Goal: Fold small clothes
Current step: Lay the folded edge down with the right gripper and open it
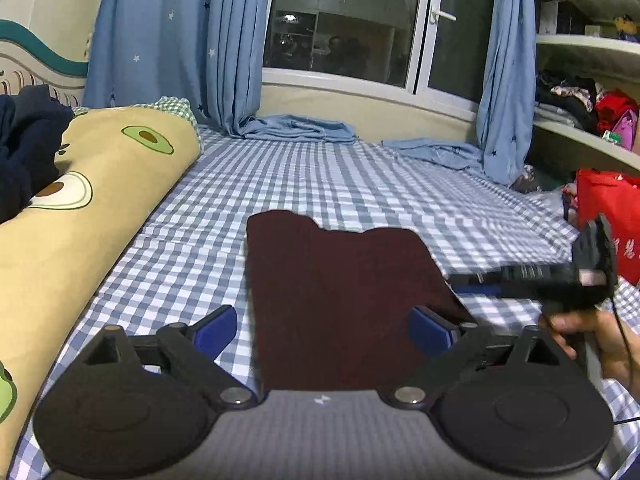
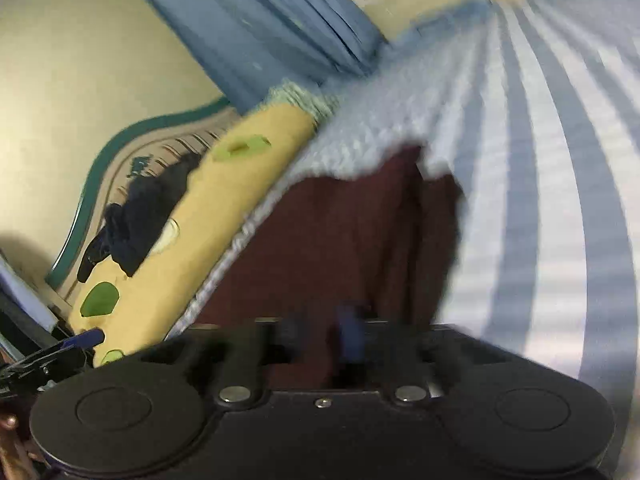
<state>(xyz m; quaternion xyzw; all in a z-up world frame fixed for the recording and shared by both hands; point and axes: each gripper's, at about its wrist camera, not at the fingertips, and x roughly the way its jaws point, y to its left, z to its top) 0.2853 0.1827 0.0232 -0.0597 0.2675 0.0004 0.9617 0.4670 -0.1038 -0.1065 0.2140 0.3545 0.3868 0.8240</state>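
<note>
A dark maroon garment [image 1: 340, 292] lies flat on the blue-and-white checked bed sheet [image 1: 312, 184]. My left gripper [image 1: 324, 332] is open above the garment's near end, one blue pad on each side of it. My right gripper [image 1: 472, 280] shows at the right of the left wrist view, lying low at the garment's right edge. In the right wrist view, which is blurred by motion, the right gripper [image 2: 320, 340] has its blue pads close together over the maroon garment [image 2: 340, 240]; whether cloth sits between them is unclear.
A yellow avocado-print pillow [image 1: 80, 216] with a dark navy garment [image 1: 24, 140] on it lies along the left. Blue star curtains [image 1: 168, 40] and a window are behind the bed. Shelves with clothes [image 1: 580, 96] and a red bag [image 1: 608, 208] are at the right.
</note>
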